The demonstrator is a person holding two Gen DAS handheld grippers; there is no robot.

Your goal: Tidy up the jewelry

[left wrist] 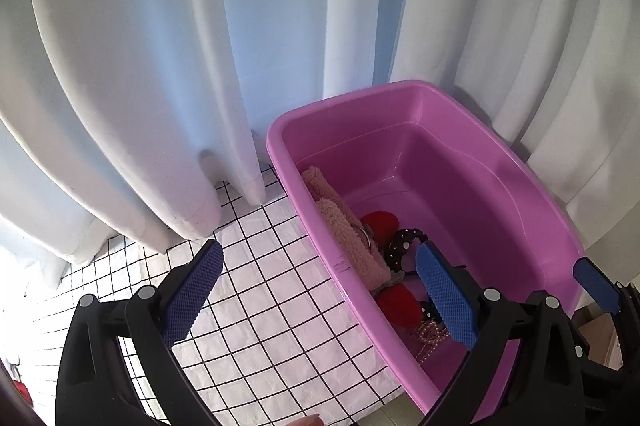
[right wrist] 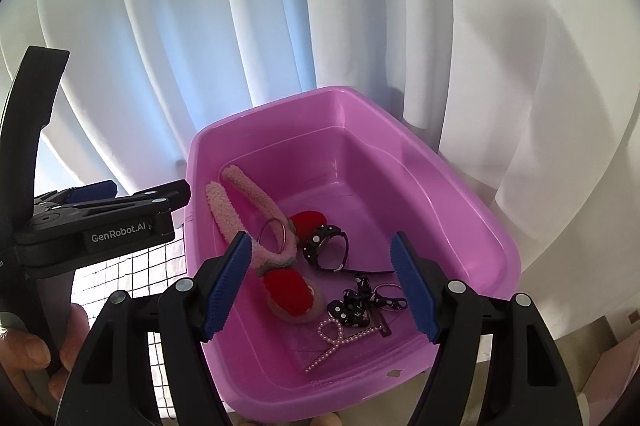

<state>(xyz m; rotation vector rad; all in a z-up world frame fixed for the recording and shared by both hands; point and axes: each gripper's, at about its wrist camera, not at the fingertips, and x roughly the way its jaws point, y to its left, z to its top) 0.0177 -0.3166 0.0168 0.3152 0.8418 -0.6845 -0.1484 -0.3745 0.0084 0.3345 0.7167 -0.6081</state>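
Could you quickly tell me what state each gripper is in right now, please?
Left gripper: open, holding nothing, straddling the pink tub's left wall.
Right gripper: open, holding nothing, above the jewelry in the tub.

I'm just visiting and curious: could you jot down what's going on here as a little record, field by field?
Setting: white gridded cloth before pale curtains
Container: pink tub
Contents: fuzzy pink headband with red pompoms, metal ring, polka-dot hair ties, polka-dot bow, pearl clip
Left gripper: open, straddling the tub's left wall, empty
Right gripper: open, over the tub, empty
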